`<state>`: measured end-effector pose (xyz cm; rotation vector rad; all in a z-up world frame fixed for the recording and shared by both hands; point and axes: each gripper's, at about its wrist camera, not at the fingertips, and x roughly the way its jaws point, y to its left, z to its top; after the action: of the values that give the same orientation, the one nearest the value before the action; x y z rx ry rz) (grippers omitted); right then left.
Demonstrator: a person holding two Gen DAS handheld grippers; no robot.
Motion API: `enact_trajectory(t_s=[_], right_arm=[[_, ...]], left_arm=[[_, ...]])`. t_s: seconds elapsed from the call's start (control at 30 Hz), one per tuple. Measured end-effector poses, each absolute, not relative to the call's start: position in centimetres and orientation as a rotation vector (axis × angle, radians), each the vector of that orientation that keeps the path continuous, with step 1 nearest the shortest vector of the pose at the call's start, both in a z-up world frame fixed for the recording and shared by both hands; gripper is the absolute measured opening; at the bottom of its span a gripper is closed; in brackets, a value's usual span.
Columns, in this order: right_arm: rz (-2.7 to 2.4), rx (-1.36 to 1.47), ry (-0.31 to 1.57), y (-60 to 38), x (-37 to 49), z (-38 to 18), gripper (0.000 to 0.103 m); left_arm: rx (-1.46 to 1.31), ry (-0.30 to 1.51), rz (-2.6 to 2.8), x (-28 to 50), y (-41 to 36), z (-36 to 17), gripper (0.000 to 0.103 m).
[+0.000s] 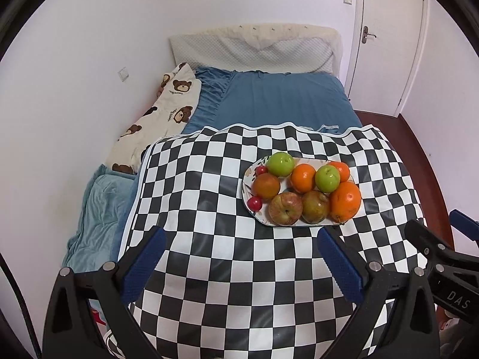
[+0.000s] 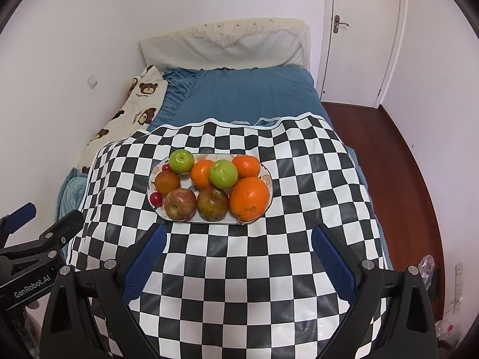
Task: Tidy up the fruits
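A flowered white plate [image 1: 247, 179] [image 2: 155, 171] full of fruit sits on a black-and-white checkered cloth [image 1: 224, 269] [image 2: 239, 269]. On it lie two green apples [image 1: 280, 164] [image 2: 223, 174], several oranges [image 1: 345, 201] [image 2: 249, 199], a red apple [image 1: 285, 208] [image 2: 180, 204], a brownish apple [image 1: 315, 206] [image 2: 212, 204] and small red fruits [image 1: 255, 203] [image 2: 156, 199]. My left gripper [image 1: 241, 264] is open and empty, short of the plate and to its left. My right gripper [image 2: 238, 261] is open and empty, just in front of the plate.
The cloth covers a surface at the foot of a blue bed [image 1: 284, 101] with a bear-print quilt [image 1: 167, 110] and a pillow [image 1: 254, 48]. White walls stand at the left, a door [image 2: 362, 30] and red-brown floor [image 2: 398, 161] at the right.
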<state>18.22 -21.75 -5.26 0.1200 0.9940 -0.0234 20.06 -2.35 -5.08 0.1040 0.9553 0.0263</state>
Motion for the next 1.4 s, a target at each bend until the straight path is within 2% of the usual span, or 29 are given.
enact_trajectory(t_s=[1.4], right_arm=[[-0.021,0.146,0.995,-21.7,17.42,-4.66,0.099]], left_arm=[[0.108,0.953,0.019,19.74,-2.61,-4.88,0.103]])
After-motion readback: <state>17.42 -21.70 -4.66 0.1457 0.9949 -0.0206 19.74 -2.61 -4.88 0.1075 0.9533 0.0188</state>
